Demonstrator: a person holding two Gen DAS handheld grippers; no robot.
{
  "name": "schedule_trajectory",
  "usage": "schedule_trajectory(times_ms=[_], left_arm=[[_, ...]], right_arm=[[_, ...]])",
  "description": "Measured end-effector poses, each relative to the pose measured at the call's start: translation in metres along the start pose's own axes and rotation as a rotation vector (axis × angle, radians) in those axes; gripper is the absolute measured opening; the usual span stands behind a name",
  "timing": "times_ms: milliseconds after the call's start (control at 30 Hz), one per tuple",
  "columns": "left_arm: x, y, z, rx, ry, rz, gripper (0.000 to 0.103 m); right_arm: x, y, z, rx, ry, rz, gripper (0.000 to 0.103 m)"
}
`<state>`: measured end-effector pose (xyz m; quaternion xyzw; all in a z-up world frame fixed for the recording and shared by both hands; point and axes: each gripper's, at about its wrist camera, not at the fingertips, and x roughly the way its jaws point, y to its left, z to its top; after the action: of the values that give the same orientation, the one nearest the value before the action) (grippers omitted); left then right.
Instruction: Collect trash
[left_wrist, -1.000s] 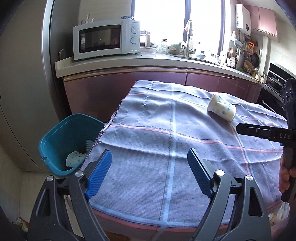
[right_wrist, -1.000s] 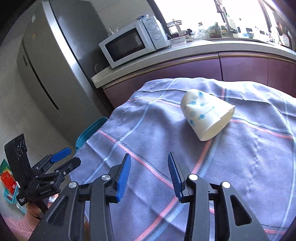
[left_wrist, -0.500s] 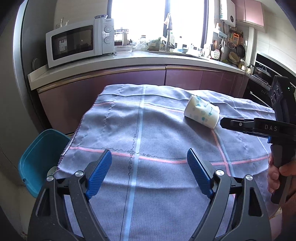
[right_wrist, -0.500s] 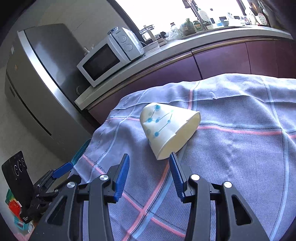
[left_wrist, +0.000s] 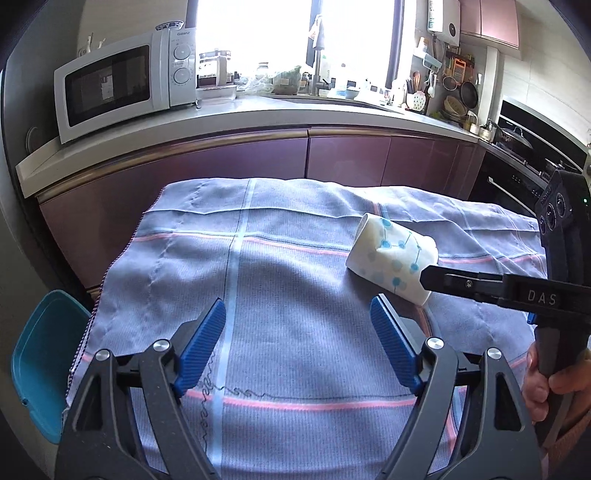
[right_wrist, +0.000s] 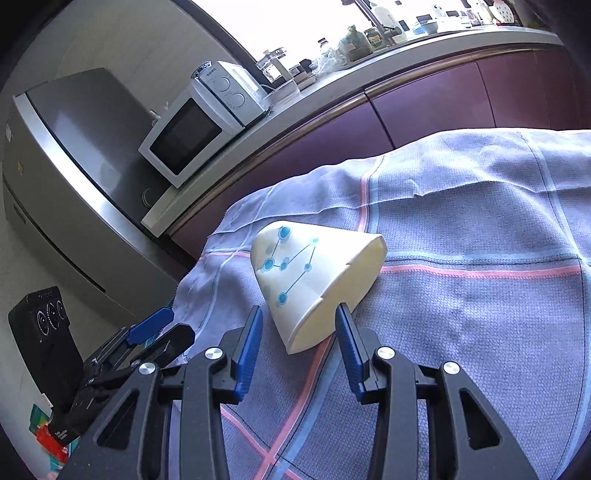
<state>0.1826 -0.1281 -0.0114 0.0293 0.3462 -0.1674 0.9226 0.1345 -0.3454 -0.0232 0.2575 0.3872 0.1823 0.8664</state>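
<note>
A white paper cup with blue dots (right_wrist: 310, 280) lies on its side on the blue checked tablecloth (right_wrist: 461, 332), its open mouth toward my right gripper. It also shows in the left wrist view (left_wrist: 391, 254). My right gripper (right_wrist: 297, 314) is open, its blue pads either side of the cup's rim, one pad at the mouth edge. My left gripper (left_wrist: 297, 323) is open and empty above the cloth, to the left of the cup. A teal bin (left_wrist: 40, 362) sits on the floor at the table's left edge.
A purple counter (left_wrist: 258, 155) with a white microwave (left_wrist: 122, 85) runs behind the table. A steel fridge (right_wrist: 74, 177) stands at the left. The right gripper's body (left_wrist: 517, 291) crosses the right of the left wrist view.
My right gripper has moved in on the cup until its pads flank the rim. My left gripper has swung right and forward, so the bin has slid to the left edge.
</note>
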Motion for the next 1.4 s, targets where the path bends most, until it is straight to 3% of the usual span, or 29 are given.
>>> schedule_trajectory(times_ms=[367, 767, 1033, 1233, 1400], left_arm=[[0.039, -0.022, 0.033, 0.037, 0.014, -0.057, 0.067], [0.065, -0.042, 0.04, 0.072, 0.083, -0.217, 0.036], [0.059, -0.039, 0.032, 0.045, 0.095, -0.256, 0.033], [0.032, -0.022, 0.018, 0.021, 0.083, -0.291, 0.033], [0.005, -0.003, 0.005, -0.008, 0.057, -0.275, 0.031]], right_arm=[[0.002, -0.002, 0.002, 0.015, -0.004, -0.005, 0.023], [0.002, -0.007, 0.005, 0.021, -0.008, -0.011, 0.013], [-0.002, -0.002, 0.005, -0.008, -0.018, -0.024, 0.006], [-0.012, 0.02, -0.001, -0.092, -0.023, 0.022, 0.005], [-0.01, 0.04, -0.007, -0.138, -0.003, 0.074, 0.005]])
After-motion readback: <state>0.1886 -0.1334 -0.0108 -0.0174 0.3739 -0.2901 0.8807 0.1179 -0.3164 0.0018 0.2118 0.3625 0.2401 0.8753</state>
